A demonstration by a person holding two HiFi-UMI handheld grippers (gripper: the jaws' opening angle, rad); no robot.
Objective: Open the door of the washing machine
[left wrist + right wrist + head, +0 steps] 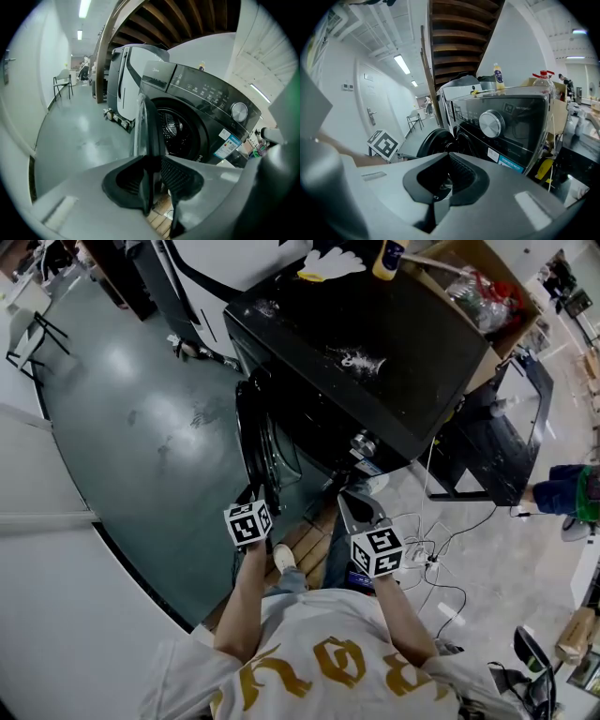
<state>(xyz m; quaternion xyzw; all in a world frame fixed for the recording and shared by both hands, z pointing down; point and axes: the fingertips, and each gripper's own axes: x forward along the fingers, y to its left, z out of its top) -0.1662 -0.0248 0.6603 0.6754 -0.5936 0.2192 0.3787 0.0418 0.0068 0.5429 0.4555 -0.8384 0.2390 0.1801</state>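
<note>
A black front-loading washing machine point(375, 343) stands on a wooden pallet. Its round door point(258, 442) is swung open to the left, so the drum point(176, 129) shows. My left gripper point(258, 495) is at the door's outer rim. In the left gripper view the door point(149, 126) stands edge-on and runs down between the jaws of the left gripper point(157, 187), which are shut on it. My right gripper point(354, 501) hangs in front of the machine, below the knob point(491, 123). The right gripper point(444, 185) is shut on nothing, and the open door point(433, 143) lies beyond it.
A cardboard box point(478, 287) of bottles and a yellow bottle point(387, 257) sit at the machine's far side. A white appliance point(126, 79) stands left of it. Cables point(431, 559) trail on the floor at right, near a black stand point(497, 446). A chair point(28, 334) stands far left.
</note>
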